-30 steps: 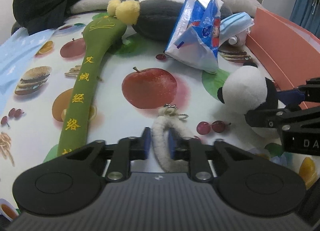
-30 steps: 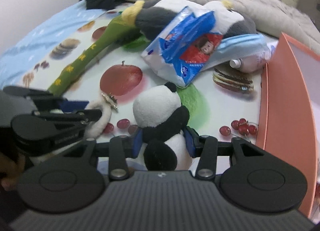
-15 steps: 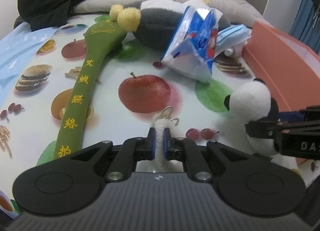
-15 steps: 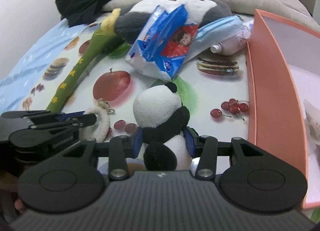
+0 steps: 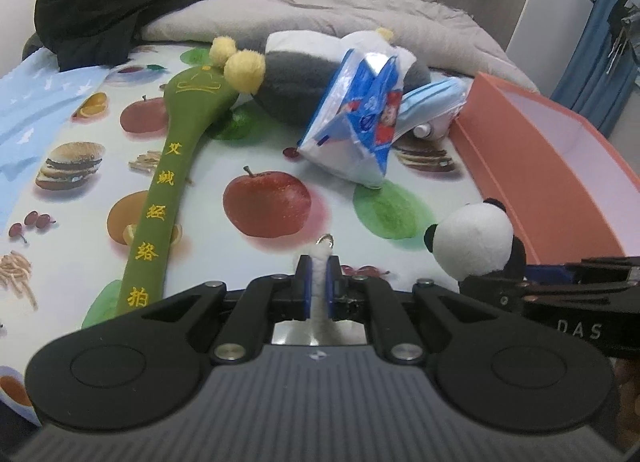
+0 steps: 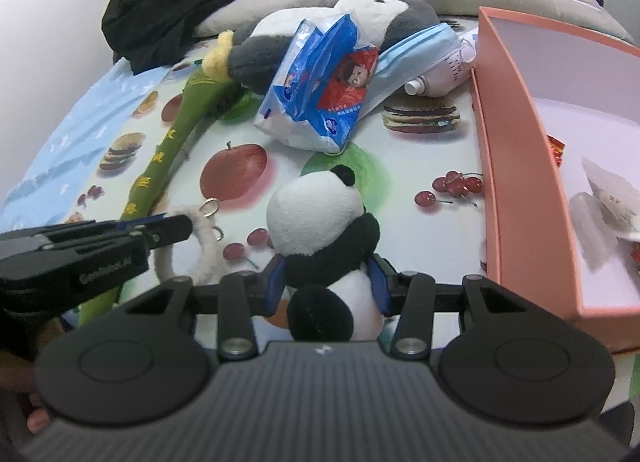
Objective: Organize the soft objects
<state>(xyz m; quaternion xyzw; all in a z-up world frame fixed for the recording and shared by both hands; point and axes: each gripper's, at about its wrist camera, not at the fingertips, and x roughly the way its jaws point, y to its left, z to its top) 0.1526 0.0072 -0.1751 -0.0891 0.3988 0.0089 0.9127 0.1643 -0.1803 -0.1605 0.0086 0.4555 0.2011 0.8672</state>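
Left tool [image 5: 317, 286]: we have its blue pads closed hard on a white fuzzy loop [image 6: 208, 246], pinching the cord thin between them. A metal ring [image 5: 325, 239] at the loop's end pokes out just beyond the fingertips. From the right wrist view the rest of the loop hangs below the tool in a curve, clear of the printed cloth, so we judge it lifted rather than dragged.

Right tool [image 6: 327, 282]: we hold it part-open around the black middle of a small panda plush [image 6: 320, 222]. Its pads press on both flanks; the white head stands upright above the fingers, the dark lower body towards the camera. We grip at the waist, we judge, because it is the narrowest and firmest part.

Both held items are small and soft, one to each tool, which suits carrying them together.

Orange box [image 6: 516, 166]: open, just to the right of the panda, its near wall close beside the right tool. Some wrapped items already lie inside. We take it as the likely destination.

Remaining on the bed's fruit-print cloth [image 5: 276, 150], well beyond both tools:
- green padded stick [image 5: 168, 198] with yellow characters, lying lengthwise at left;
- grey-and-white plush [image 5: 296, 82] at the back;
- blue tissue pack [image 5: 356, 130] leaning on that plush;
- blue face mask [image 5: 432, 102] and a small bottle [image 6: 436, 78] beside the box's far corner.
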